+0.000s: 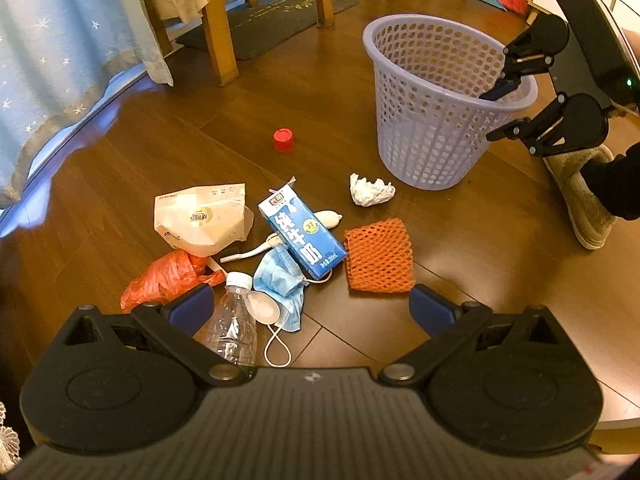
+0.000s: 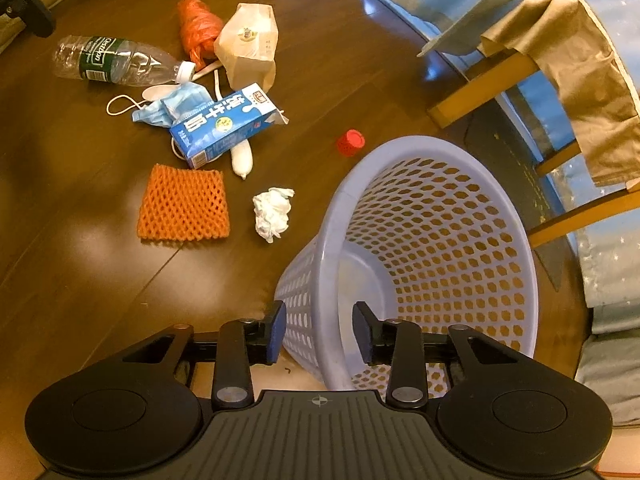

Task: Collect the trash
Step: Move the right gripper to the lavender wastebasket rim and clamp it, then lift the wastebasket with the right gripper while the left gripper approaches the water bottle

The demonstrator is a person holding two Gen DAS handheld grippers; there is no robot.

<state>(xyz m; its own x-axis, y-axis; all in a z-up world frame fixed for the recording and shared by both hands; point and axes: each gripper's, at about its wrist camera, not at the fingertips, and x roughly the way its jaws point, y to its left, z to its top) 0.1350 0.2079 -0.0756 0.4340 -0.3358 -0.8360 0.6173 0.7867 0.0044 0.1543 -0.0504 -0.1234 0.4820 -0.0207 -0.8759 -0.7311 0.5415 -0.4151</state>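
nothing collected yet: the lilac perforated plastic basket point(image 2: 432, 248) is empty.

the left gripper point(image 1: 310, 308) hangs wide and empty above the floor pile: clear plastic bottle point(image 1: 234, 326), blue face mask point(image 1: 280, 280), blue milk carton point(image 1: 302, 236), orange foam net point(image 1: 378, 256), crumpled white tissue point(image 1: 370, 189), red bottle cap point(image 1: 283, 139), all still to go. the right gripper point(image 2: 320, 330), partly parted, straddles the basket's near rim without clamping it.
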